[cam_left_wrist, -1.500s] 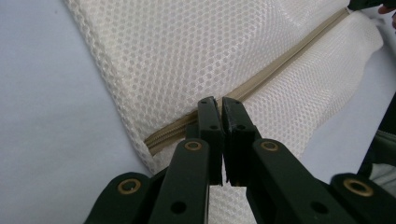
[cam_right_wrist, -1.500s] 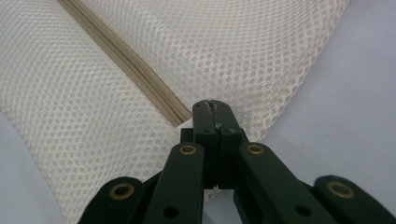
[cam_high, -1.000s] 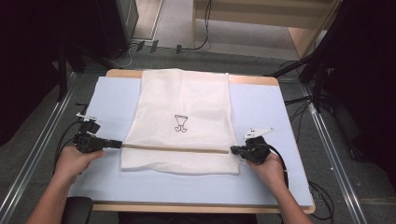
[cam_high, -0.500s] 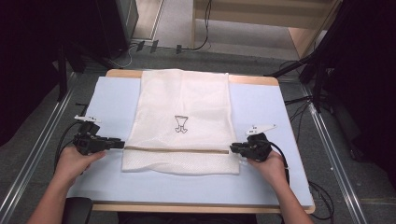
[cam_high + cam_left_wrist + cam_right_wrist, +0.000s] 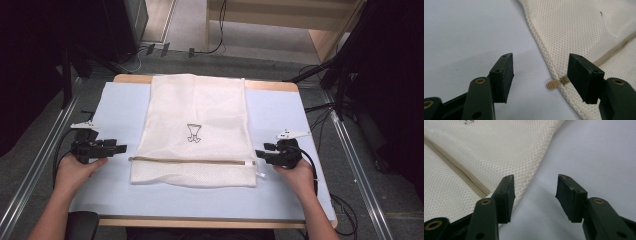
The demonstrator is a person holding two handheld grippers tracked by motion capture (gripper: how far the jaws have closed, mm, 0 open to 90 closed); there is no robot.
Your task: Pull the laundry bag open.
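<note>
One cream mesh laundry bag [image 5: 195, 132] lies flat in the middle of a pale blue mat [image 5: 115, 105], its far end reaching the table's back edge. A tan zipper [image 5: 192, 160] runs straight across the bag near its front end, and a small dark printed mark [image 5: 193, 133] sits at its centre. In the left gripper view, a tan tab [image 5: 552, 84] at the zipper's end pokes out past the bag's edge onto the mat. The left gripper [image 5: 121, 148] rests just beside the bag's left edge at zipper level; its jaws have just been opening and stand wide, pressing on nothing. The right gripper [image 5: 260, 156] sits by the zipper's right end, jaws also just opened and apart, with only mat between them and the bag's edge just beside one jaw. A hand holds each gripper, forearms entering from the near side of the wooden table [image 5: 280, 86].
</note>
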